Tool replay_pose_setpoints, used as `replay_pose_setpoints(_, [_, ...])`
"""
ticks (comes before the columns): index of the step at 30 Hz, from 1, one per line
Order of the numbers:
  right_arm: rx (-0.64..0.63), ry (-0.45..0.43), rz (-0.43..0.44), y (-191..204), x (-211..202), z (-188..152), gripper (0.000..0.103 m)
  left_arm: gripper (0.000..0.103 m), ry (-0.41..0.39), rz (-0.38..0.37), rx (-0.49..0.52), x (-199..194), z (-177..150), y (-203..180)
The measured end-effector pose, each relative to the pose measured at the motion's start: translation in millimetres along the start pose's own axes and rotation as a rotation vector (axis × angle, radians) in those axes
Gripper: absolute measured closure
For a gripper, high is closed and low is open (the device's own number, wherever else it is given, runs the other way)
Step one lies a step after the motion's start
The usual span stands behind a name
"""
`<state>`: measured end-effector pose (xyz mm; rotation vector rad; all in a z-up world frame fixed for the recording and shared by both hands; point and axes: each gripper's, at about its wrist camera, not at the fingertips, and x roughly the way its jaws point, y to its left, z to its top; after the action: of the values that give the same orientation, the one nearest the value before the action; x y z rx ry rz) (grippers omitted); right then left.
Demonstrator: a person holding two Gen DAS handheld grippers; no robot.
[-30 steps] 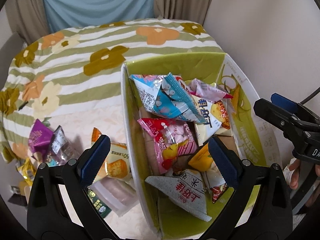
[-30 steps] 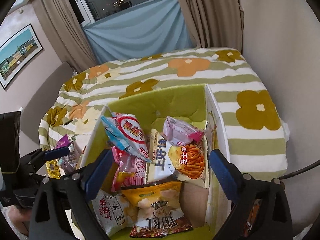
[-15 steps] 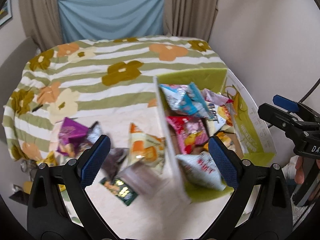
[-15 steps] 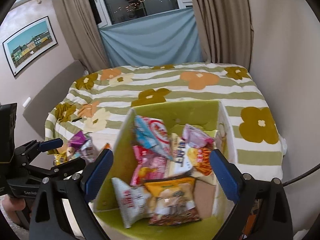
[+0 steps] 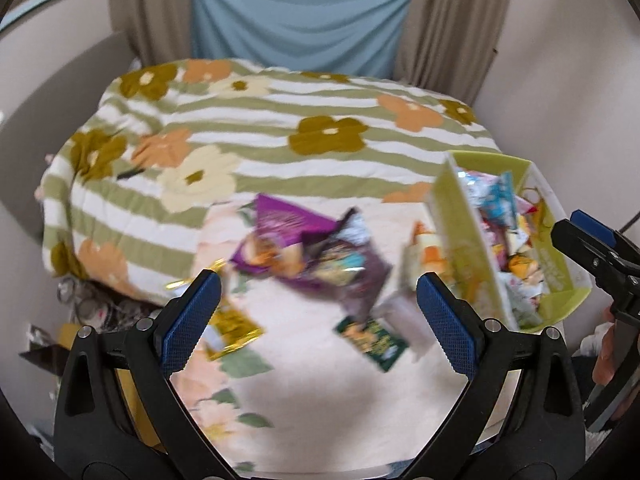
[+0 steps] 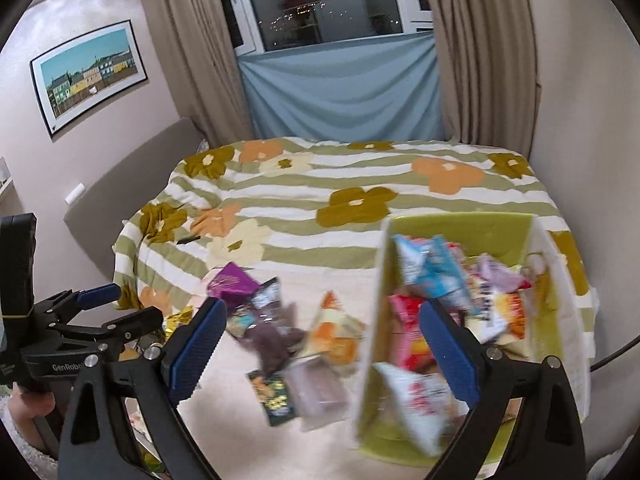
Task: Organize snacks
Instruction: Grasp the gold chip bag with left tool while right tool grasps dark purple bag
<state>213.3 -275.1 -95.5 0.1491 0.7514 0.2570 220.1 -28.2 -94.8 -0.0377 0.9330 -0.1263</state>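
A green cardboard box [image 5: 472, 256] [image 6: 372, 320] on the bed holds several snack packets [image 6: 436, 272]. Loose packets lie left of it on a pale cloth: a purple one [image 5: 288, 224] [image 6: 230, 282], a dark brown one [image 5: 360, 276] [image 6: 272, 340], an orange-and-white one [image 6: 332, 336], a small green one [image 5: 374, 340] [image 6: 274, 398] and a gold one [image 5: 230, 328]. My left gripper [image 5: 318, 320] is open and empty above the loose packets. My right gripper [image 6: 320, 352] is open and empty, over the box's left wall. Both views are blurred.
The bed has a striped floral cover [image 6: 360, 184], with a wall [image 6: 592, 120] at right and curtains [image 6: 340, 92] behind. The right gripper shows at the right edge of the left wrist view [image 5: 592, 248]; the left gripper shows at the left edge of the right wrist view [image 6: 100, 308].
Both grippers have pulled back and swung left, away from the box. The loose packets now fill the middle of both views. Both stay open.
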Motion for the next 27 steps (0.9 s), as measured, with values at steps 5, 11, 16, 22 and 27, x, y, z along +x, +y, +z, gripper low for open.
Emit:
replay_pose_setpoints(5, [0.005,0.026,0.015,41,25,-8,0.007,0.005,0.046,0.0,-0.034,8,-11,60])
replay_pose_setpoints(11, [-0.003,0.056,0.004,83,52,-23,0.007,0.005,0.1,-0.031,-0.066,29,-21,118])
replay_pose_setpoints(16, [-0.04,0.106,-0.033,100,75,-36,0.007,0.005,0.174,-0.051,-0.122,64,-33,144])
replay_pose_setpoints(22, [-0.123,0.177,-0.048,100,106,-45,0.007,0.013,0.229,-0.046,-0.194,109,-42,153])
replay_pose_setpoints(27, [-0.183,0.232,-0.014,94,141,-47,0.007,0.021,0.272,-0.025,-0.23,141,-46,151])
